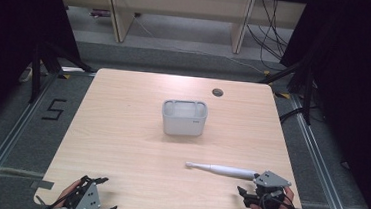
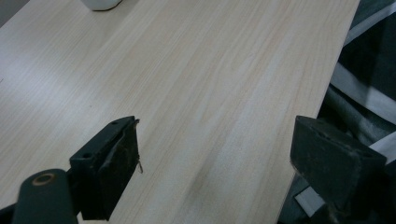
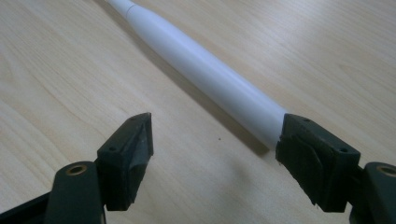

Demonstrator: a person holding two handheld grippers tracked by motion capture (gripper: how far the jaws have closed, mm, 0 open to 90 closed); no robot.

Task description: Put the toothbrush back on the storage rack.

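Pale wooden table [image 1: 120, 144] bears white holder [image 1: 184, 118], seemingly grey-floored room.

The wooden table [image 1: 120, 144] carries 1 white electric toothbrush handle [image 1: 223, 170] and 1 white rectangular holder [image 1: 184, 118], has 1 round cable hole [image 1: 217, 92], and 2 handheld grippers, the left gripper [image 1: 97, 194] and the right gripper [image 1: 246, 196].
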